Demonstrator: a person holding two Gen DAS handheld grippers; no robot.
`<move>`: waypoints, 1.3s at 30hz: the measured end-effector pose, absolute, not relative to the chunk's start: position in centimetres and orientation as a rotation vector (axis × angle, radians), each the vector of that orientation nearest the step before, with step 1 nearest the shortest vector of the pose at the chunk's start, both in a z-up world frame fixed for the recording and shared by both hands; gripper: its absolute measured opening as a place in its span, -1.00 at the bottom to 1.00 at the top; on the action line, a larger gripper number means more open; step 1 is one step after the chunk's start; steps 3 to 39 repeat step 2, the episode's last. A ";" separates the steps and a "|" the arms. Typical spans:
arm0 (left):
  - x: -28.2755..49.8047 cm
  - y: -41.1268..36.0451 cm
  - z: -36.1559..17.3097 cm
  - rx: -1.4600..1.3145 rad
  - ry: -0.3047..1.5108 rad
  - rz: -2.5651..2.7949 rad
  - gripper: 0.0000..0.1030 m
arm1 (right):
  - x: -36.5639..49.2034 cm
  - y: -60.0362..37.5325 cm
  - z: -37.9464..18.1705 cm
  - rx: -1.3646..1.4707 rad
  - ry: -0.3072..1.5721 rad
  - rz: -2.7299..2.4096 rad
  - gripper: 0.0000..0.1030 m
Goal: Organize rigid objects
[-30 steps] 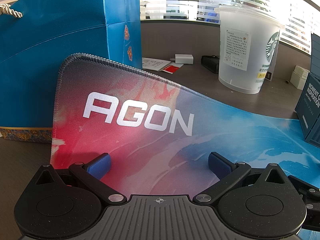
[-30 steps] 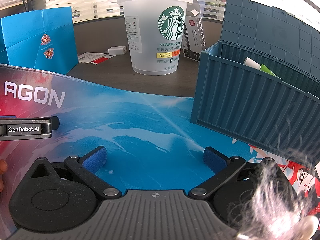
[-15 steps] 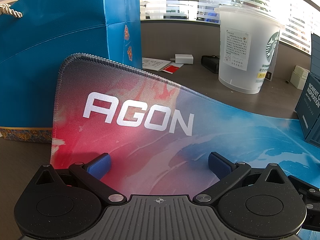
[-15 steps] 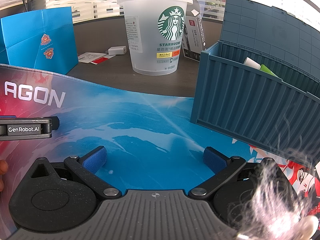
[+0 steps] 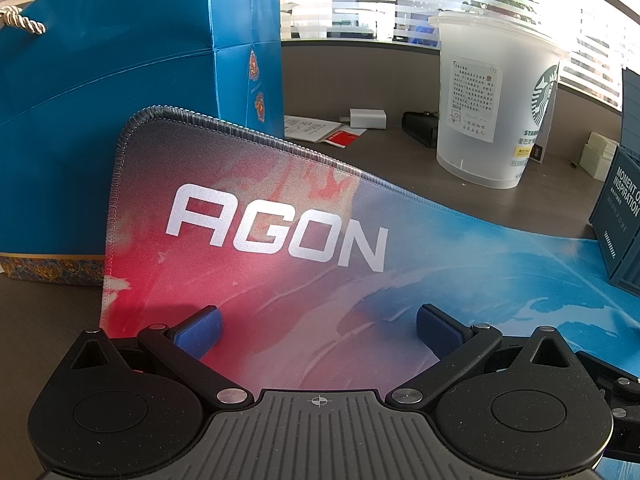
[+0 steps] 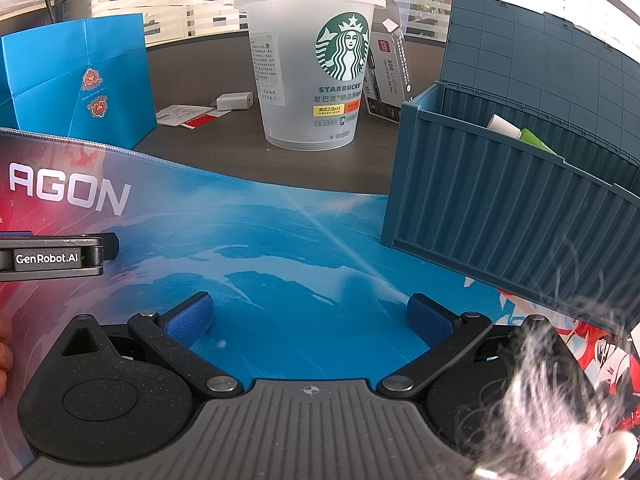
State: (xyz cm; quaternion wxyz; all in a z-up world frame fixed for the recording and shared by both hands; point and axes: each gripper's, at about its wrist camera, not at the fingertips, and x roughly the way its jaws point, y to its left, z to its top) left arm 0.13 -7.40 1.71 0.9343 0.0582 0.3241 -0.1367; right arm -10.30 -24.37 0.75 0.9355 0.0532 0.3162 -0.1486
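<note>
My left gripper [image 5: 319,326] is open and empty, low over the red end of the AGON desk mat [image 5: 280,216]. My right gripper [image 6: 310,318] is open and empty over the blue part of the mat [image 6: 280,248]. A dark blue container-style storage box [image 6: 508,196] stands open to the right of the right gripper, lid up, with a white and green item [image 6: 516,130] inside. The box's end shows at the right edge of the left wrist view [image 5: 622,232]. A frosted Starbucks cup [image 6: 310,68] stands upright on the desk behind the mat; it also shows in the left wrist view [image 5: 488,96].
A blue paper gift bag [image 5: 120,92] stands at the mat's left corner. A white charger [image 5: 366,118], papers [image 5: 316,130] and a small black object [image 5: 418,132] lie on the brown desk behind. The left gripper's body [image 6: 52,258] shows left in the right wrist view.
</note>
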 end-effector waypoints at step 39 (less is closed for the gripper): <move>0.1 -7.4 1.7 0.122 0.663 -0.278 1.00 | -10.3 -24.3 0.7 0.109 0.646 -0.304 1.00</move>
